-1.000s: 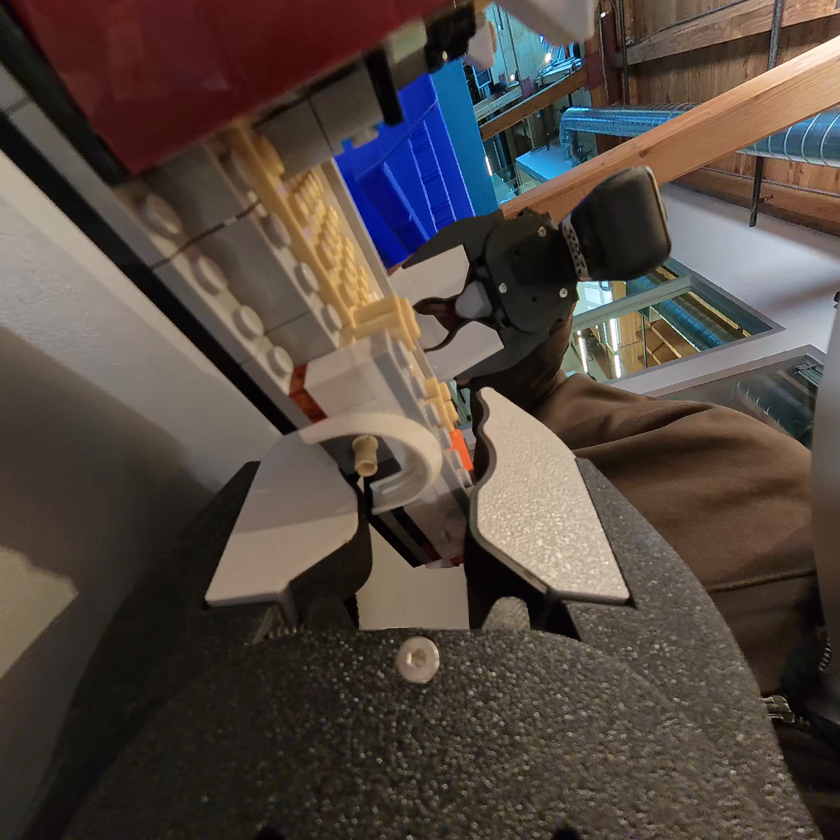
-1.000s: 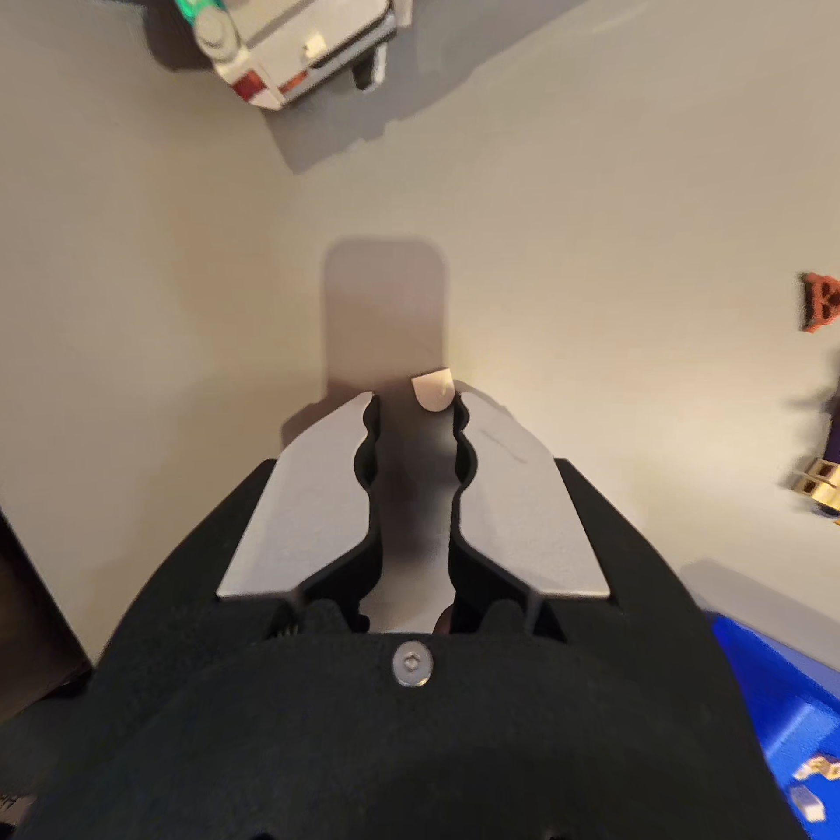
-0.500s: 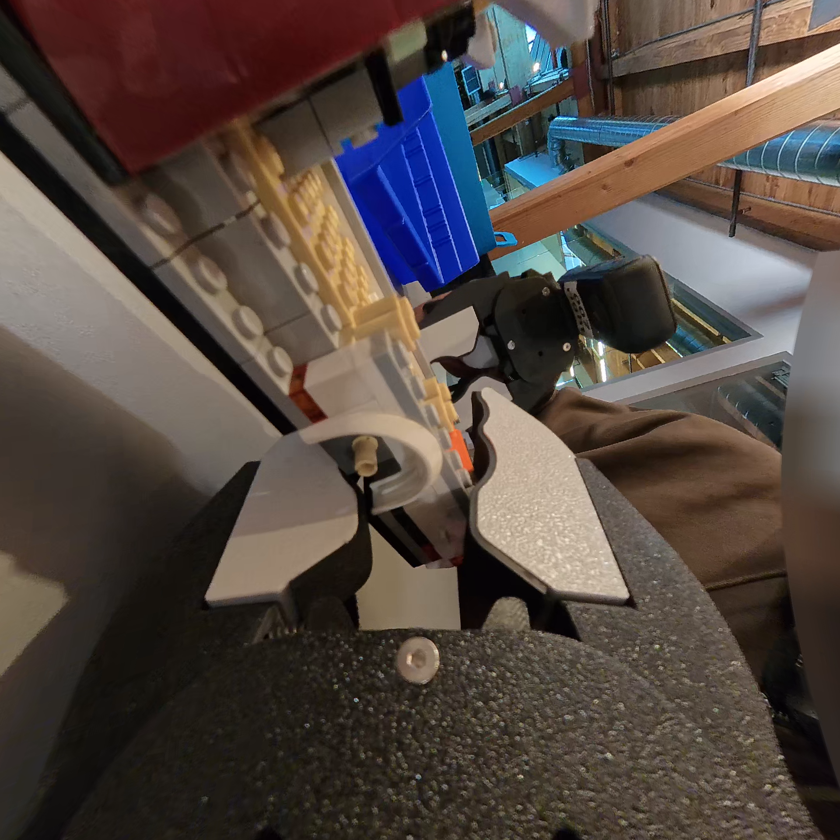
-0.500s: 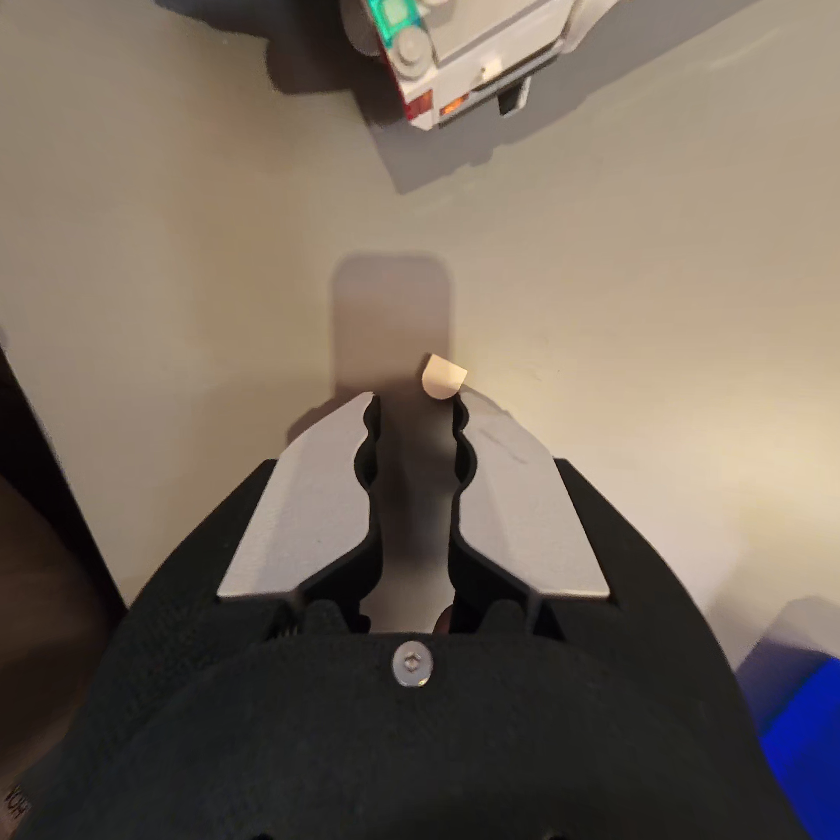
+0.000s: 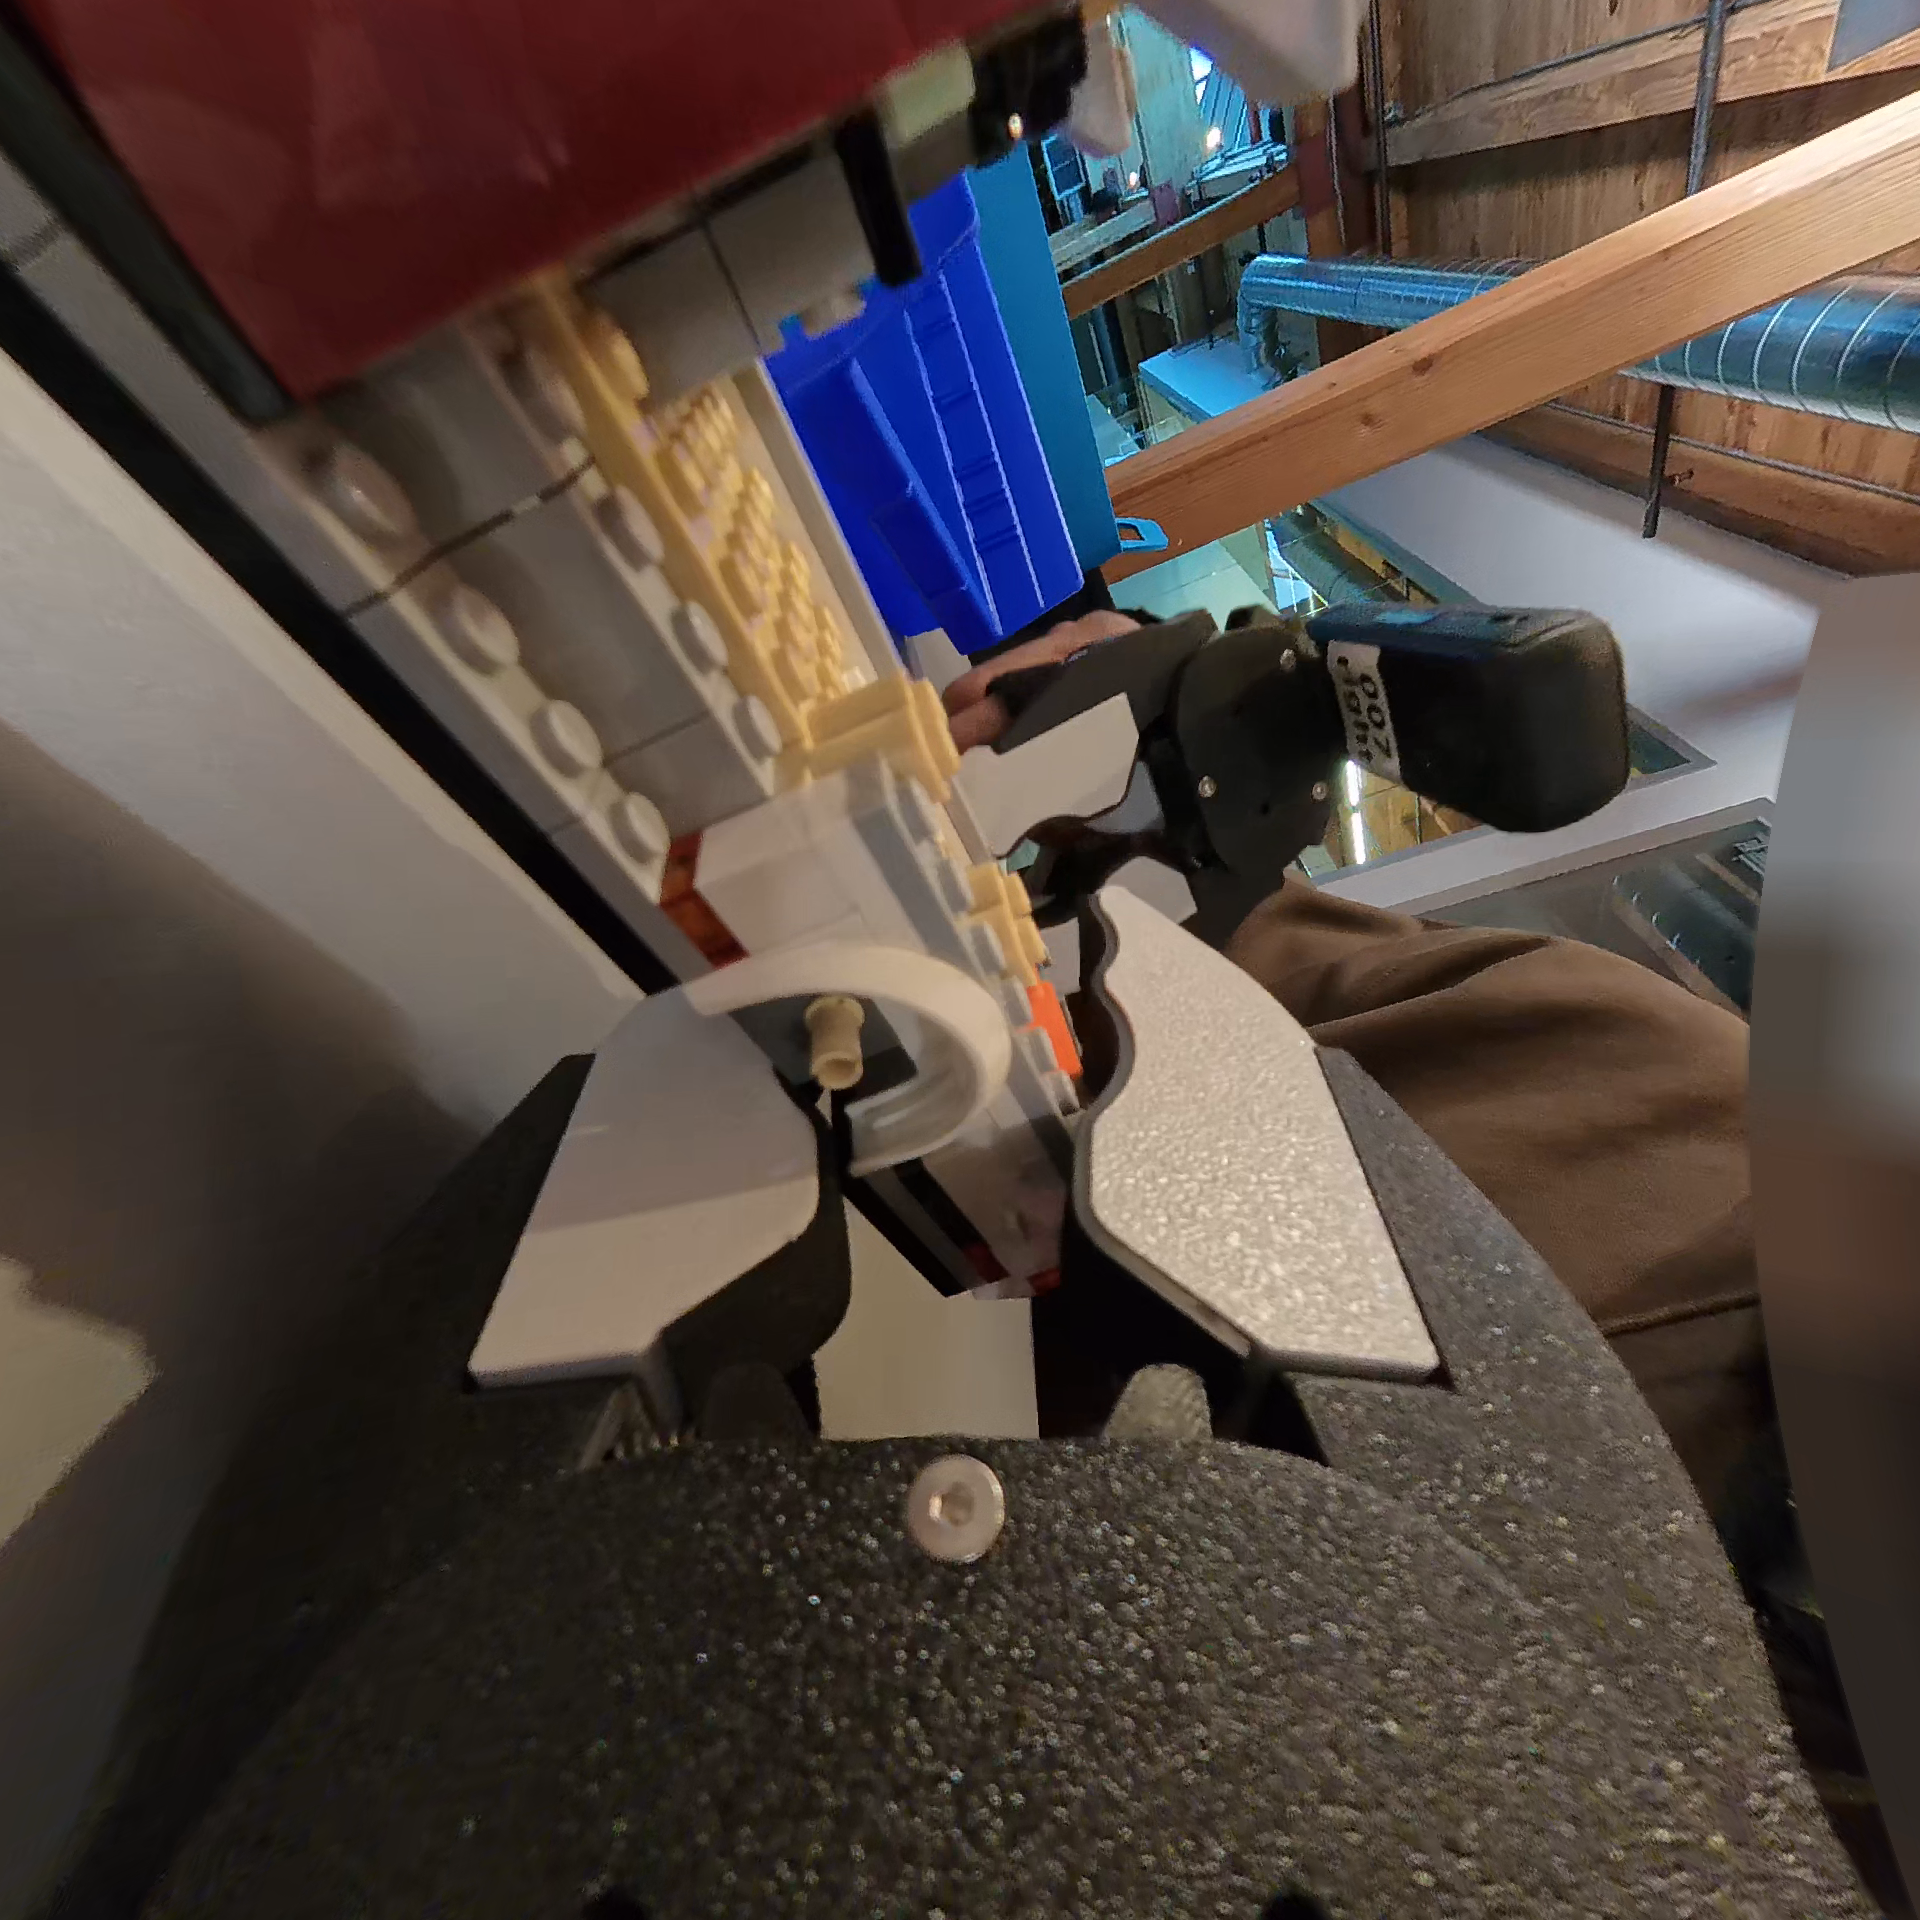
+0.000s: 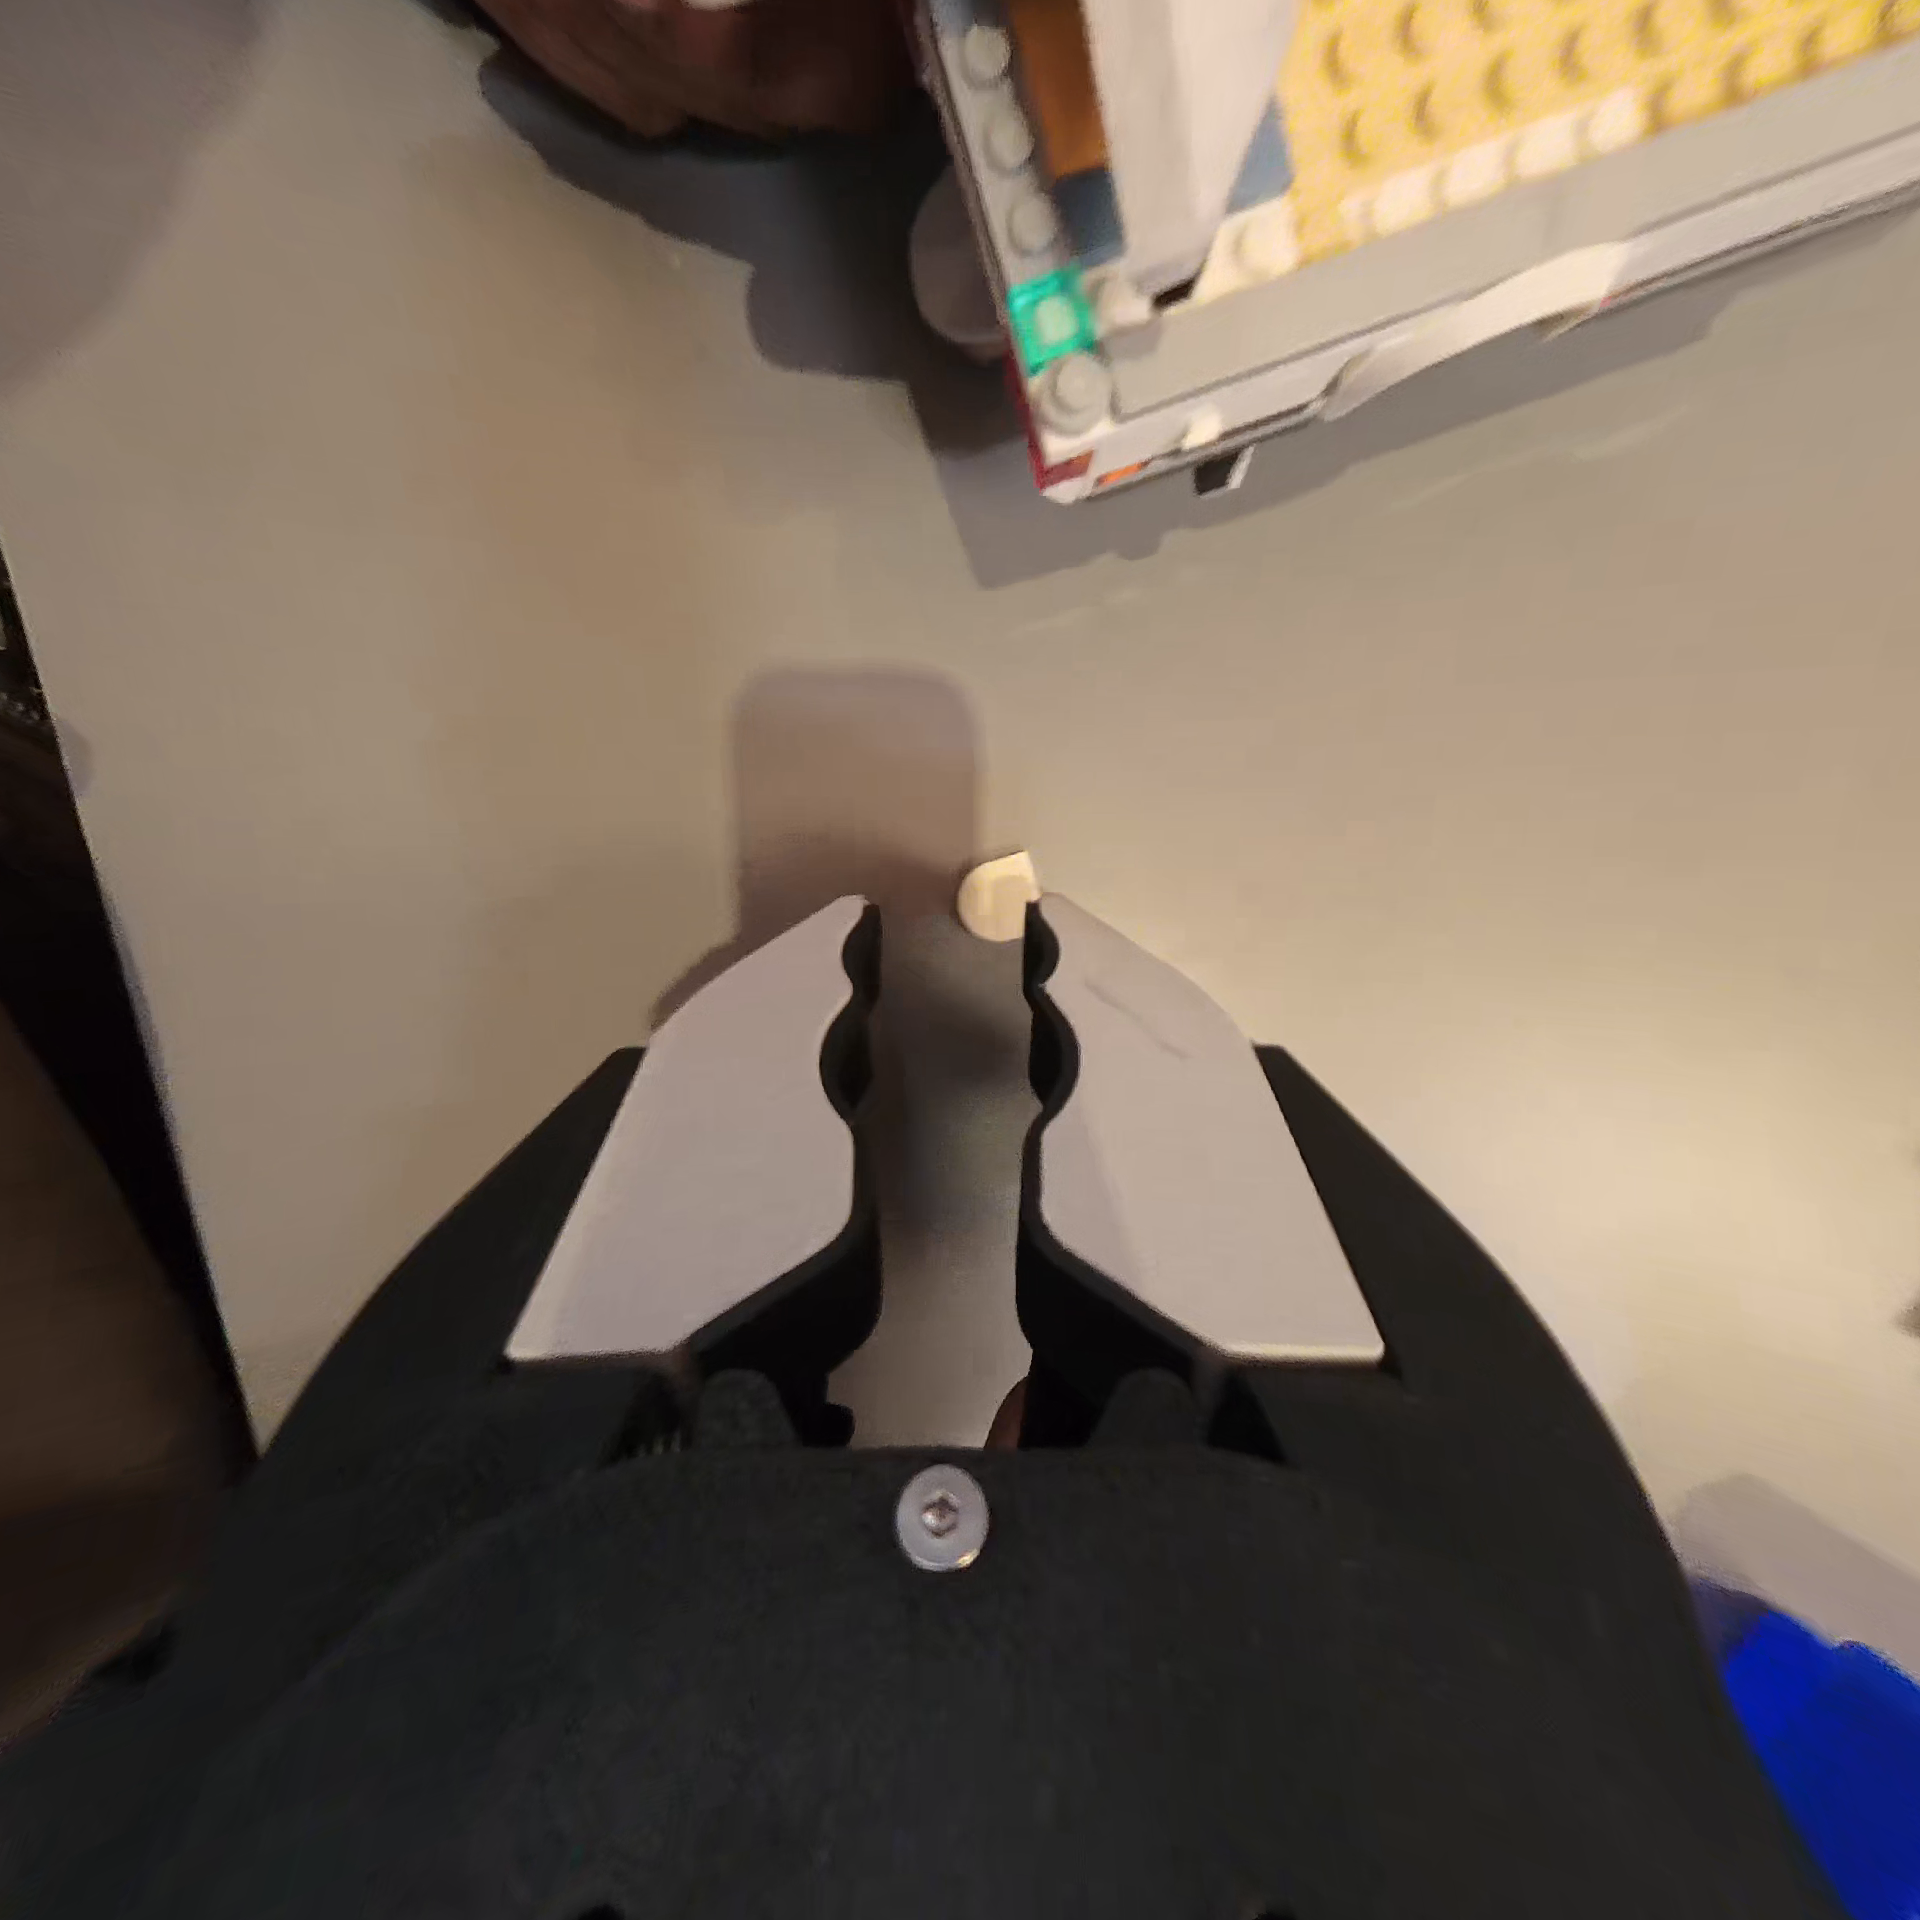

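Left gripper fingers clamp the brick model's end. Right gripper spread; cream piece seemingly touches one fingertip.

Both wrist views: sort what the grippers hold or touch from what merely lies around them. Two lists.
At the grippers:
- left gripper, clamped on the grey-and-tan brick-built model
- right gripper, open, with the small cream rounded piece at its right fingertip, on the table

Lying around:
- blue bin
- brown sleeve
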`<state>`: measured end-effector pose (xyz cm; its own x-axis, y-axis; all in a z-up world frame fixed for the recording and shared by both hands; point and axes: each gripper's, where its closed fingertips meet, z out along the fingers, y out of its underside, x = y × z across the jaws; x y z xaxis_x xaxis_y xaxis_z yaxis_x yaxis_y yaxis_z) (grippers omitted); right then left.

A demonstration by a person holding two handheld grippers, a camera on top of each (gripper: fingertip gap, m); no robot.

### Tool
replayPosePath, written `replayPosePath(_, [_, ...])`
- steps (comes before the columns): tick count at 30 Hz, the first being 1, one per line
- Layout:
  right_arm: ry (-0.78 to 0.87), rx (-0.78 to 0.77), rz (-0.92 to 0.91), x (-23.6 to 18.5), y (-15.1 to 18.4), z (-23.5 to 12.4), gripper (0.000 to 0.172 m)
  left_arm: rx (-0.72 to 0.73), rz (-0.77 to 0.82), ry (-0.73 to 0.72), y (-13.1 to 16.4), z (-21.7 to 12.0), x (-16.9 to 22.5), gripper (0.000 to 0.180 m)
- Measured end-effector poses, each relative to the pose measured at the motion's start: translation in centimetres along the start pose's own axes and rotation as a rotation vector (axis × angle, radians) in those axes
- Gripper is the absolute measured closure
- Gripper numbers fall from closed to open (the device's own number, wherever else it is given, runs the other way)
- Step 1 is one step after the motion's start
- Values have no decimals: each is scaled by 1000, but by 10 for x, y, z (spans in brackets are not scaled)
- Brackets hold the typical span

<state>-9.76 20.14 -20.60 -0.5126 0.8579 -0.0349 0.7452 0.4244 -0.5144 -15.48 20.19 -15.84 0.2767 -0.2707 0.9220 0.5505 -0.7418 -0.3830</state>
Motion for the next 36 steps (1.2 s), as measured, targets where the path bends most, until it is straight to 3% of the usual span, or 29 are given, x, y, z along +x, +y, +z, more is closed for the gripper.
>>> replayPosePath(10, [-58, -102, -122, 11, 7, 11, 145, -11, -10, 13, 2, 1, 1, 134])
replayPosePath(17, [-54, -105, -114, 13, 5, 15, 156, -11, -18, 21, 2, 0, 2, 134])
replayPosePath(25, [-64, -80, -74, 17, 0, 7, 156, -14, -19, 20, 2, 1, 2, 134])
replayPosePath(30, [6, -15, -81, 31, -25, -27, 156, -6, 0, -5, 2, 1, 0, 134])
replayPosePath(36, [31, 95, -154, 35, -91, -49, 156, 13, 21, 19, 3, 6, 6, 134])
